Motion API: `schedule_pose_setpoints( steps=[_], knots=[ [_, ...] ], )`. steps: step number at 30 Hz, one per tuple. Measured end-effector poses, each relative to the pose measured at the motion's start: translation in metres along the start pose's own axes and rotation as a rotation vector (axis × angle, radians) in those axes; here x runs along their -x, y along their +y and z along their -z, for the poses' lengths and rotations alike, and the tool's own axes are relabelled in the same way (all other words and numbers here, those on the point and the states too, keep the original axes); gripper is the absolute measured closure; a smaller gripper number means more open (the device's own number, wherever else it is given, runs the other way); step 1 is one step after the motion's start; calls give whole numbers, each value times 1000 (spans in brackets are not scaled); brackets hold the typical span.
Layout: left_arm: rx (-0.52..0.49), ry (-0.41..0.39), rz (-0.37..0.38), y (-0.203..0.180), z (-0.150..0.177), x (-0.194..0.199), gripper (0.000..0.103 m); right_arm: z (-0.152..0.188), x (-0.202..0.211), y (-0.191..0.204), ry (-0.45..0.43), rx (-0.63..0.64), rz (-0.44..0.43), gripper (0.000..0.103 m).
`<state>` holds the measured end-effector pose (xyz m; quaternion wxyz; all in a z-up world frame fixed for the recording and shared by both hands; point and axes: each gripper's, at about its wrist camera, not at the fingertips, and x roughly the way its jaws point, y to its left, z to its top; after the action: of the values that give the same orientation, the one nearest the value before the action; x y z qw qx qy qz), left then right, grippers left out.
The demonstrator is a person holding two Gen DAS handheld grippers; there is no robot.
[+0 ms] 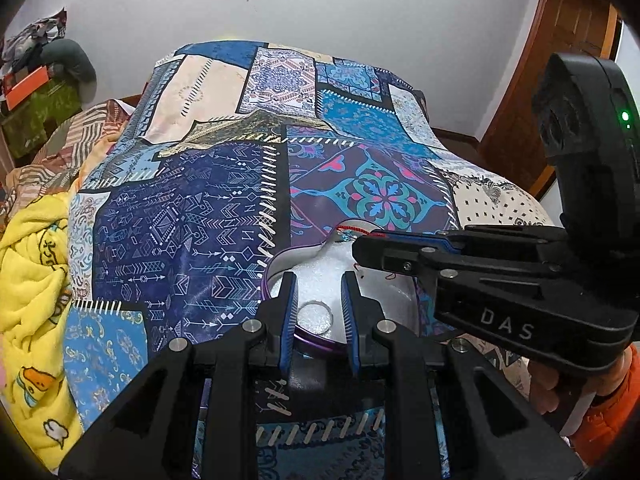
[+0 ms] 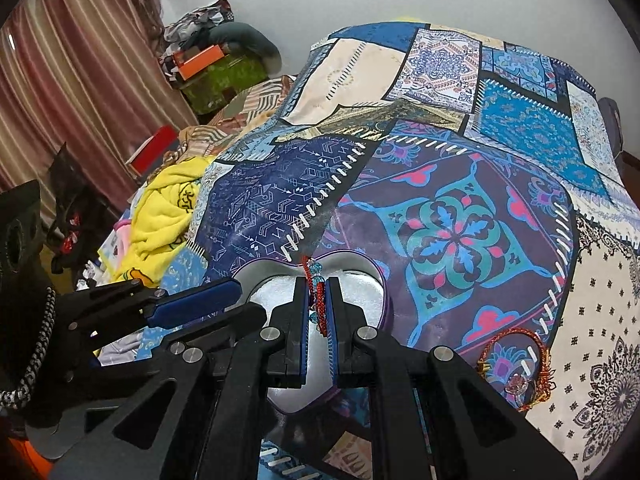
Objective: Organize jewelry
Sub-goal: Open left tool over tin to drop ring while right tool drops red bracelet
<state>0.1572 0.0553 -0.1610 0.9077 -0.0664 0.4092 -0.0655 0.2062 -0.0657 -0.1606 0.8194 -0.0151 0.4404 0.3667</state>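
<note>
At the far left a yellow blanket (image 1: pixel 32 276) lies bunched against the edge of the patchwork bedspread (image 1: pixel 180 216), with an orange box (image 2: pixel 200 58) on the clutter beyond it by the wall. The bedspread covers the whole bed. Near its front edge sits a heart-shaped tin (image 2: pixel 372 280) with a purple rim and a silvery white lining.

The left gripper (image 1: pixel 318 316) hangs over the near part of the tin, its blue-padded fingers (image 1: pixel 289 312) set apart at a middling width and gripping nothing. Between them, on the lining, lies a clear ring (image 1: pixel 314 314).

The right gripper (image 2: pixel 317 312) reaches over the tin from the right side, its jaws drawn narrow and pinched on a red cord bracelet (image 2: pixel 319 304) with light blue beads. The far end of the bracelet runs up over the notch of the heart at the tin's far rim.

To the right of the tin, well apart from it, a red and gold bracelet (image 2: pixel 516 364) lies looped on the bedspread, with a pink stone ring (image 2: pixel 514 384) at its near side.
</note>
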Motion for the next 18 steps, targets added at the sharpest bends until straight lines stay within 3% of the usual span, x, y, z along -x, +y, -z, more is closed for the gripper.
schedule_pose_setpoints(
  steps=[7,12,18],
  knots=[
    [15,-17,-14,5,-2,9,82,-1,-4,-1,23,5,11,93],
    [23,-31,-26,7,-4,18,82,-2,7,1,-11,4,10,80],
    [22,-49,-32,2,-7,30,82,-5,29,2,-64,17,45,80]
  ],
)
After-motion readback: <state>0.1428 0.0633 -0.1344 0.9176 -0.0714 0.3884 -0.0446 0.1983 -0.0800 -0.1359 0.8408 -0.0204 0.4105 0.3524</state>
